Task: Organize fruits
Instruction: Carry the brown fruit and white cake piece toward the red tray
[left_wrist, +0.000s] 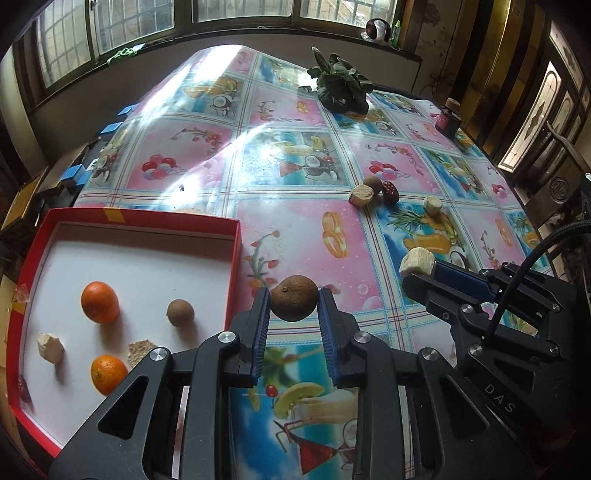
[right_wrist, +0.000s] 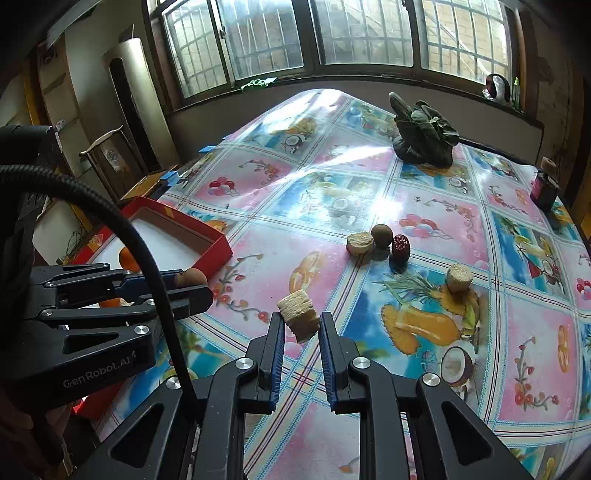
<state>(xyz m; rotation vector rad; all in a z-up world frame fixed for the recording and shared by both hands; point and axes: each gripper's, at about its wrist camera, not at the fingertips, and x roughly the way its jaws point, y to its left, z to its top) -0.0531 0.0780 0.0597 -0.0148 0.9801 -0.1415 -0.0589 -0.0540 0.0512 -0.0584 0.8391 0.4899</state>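
at the left sits the red box (left_wrist: 236, 258) with a white floor, holding two oranges (left_wrist: 99, 302), a small brown fruit (left_wrist: 180, 312) and pale chunks (left_wrist: 50, 347). just right of its wall, the left gripper (left_wrist: 294, 302) is clamped on a brown round fruit (left_wrist: 294, 298), lifted above the flowered tablecloth (left_wrist: 295, 229). further right, the right gripper (right_wrist: 302, 325) pinches a pale ridged chunk (right_wrist: 298, 320) between its blue pads (right_wrist: 280, 347). beyond it on the cloth lie another pale chunk (right_wrist: 360, 243), a brown ball fruit (right_wrist: 381, 235) touching it, a dark red fruit (right_wrist: 400, 246) just beside, and one more pale chunk (right_wrist: 459, 277) apart to the right.
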